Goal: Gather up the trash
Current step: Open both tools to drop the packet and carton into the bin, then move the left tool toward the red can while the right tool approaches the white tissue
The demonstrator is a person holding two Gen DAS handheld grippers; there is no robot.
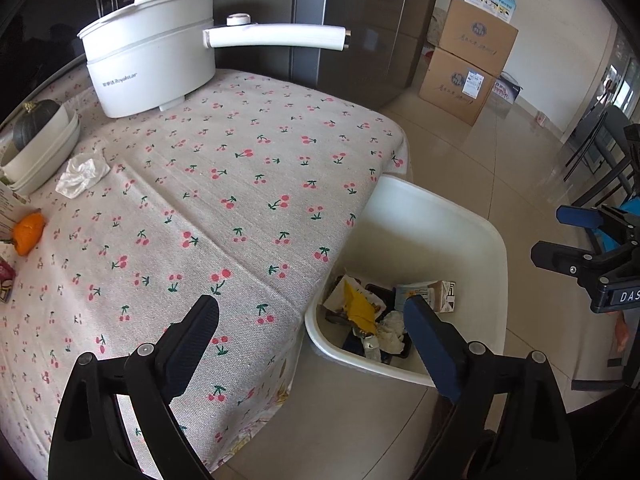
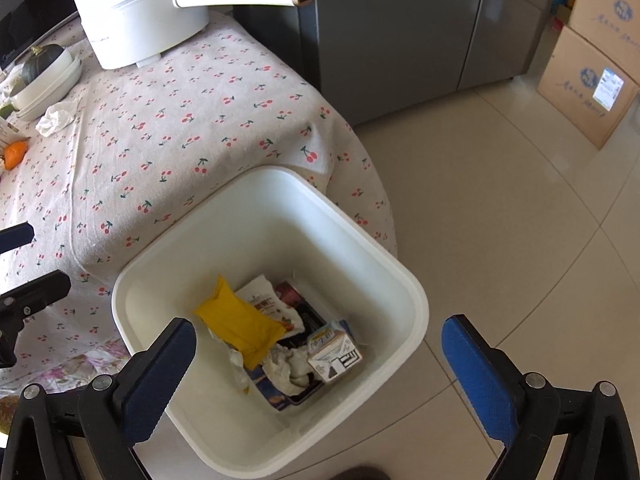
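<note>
Cherry-print tablecloth (image 1: 224,184) on the table, glossy beige tile floor (image 2: 500,208), fridge (image 2: 400,40) behind. My white bin (image 2: 404,280) sits on the floor against the table, holding a yellow wrapper (image 2: 240,328), small carton (image 2: 334,356) and tissue. One crumpled tissue (image 1: 82,174) is on the cloth. Left gripper (image 1: 312,344) and right gripper (image 2: 320,356) are both wide open, gripping nothing.

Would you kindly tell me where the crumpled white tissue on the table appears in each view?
Left wrist view: crumpled tissue at middle left, beside the stacked bowls.
Right wrist view: upper left, again just below the bowls.
Shared landmark: the white pot behind it.
</note>
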